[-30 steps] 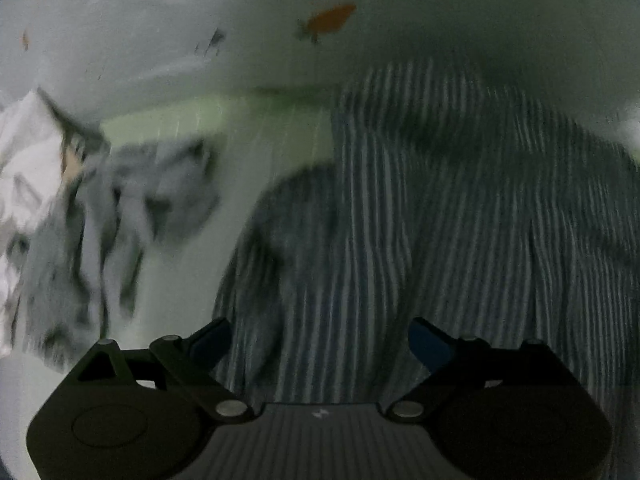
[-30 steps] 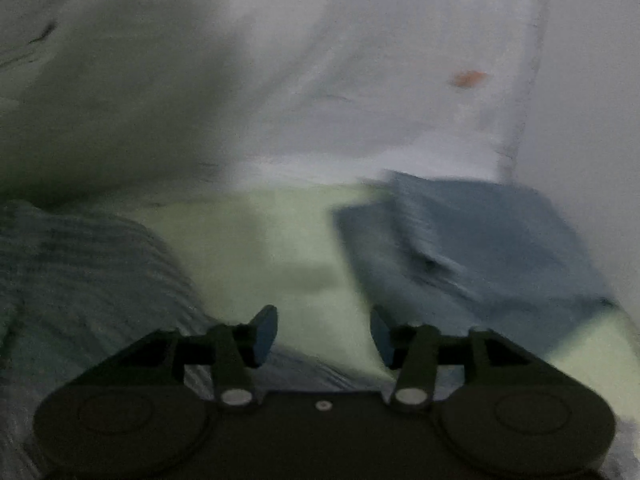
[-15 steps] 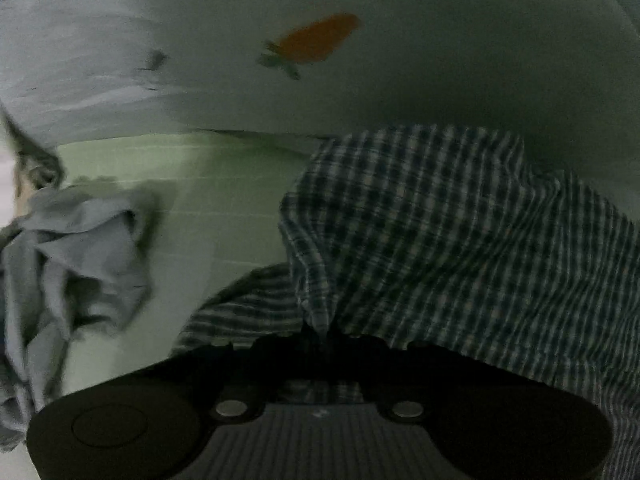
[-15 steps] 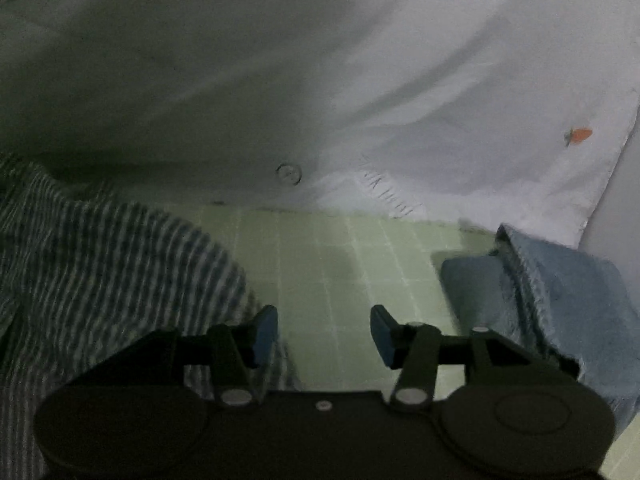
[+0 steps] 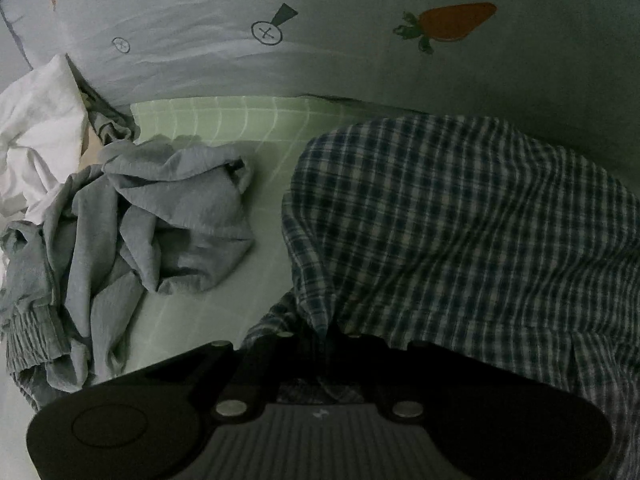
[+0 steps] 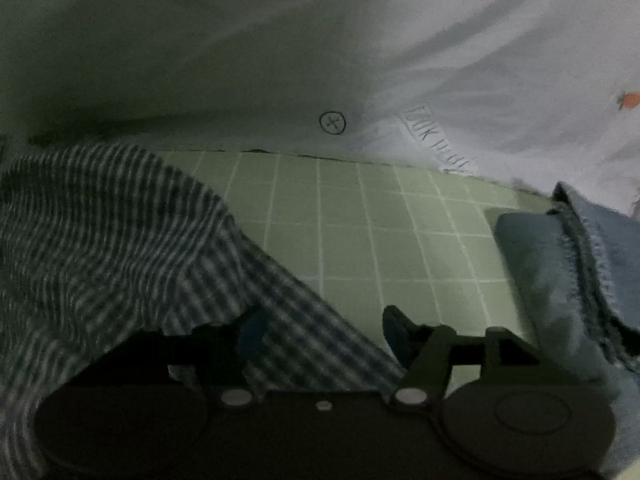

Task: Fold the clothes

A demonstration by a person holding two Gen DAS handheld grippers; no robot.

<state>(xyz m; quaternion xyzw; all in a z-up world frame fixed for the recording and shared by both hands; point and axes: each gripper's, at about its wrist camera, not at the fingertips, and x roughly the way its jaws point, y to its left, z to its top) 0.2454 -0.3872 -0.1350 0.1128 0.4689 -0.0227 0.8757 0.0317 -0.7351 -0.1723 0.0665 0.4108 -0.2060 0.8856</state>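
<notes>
left wrist view: crumpled grey garment (image 5: 160, 216) lies left on the green gridded sheet (image 5: 224, 120); left gripper (image 5: 324, 332) is pinched tight on a fold of the checked shirt (image 5: 460, 232). right wrist view: the shirt drapes across the left finger; right gripper (image 6: 320, 324) stands spread, apparently gripping nothing; folded blue denim (image 6: 560, 264) lies right.

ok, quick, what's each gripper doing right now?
Left gripper: shut on the blue-and-white checked cotton shirt.
Right gripper: open, the shirt's edge lying between its fingers.
</notes>
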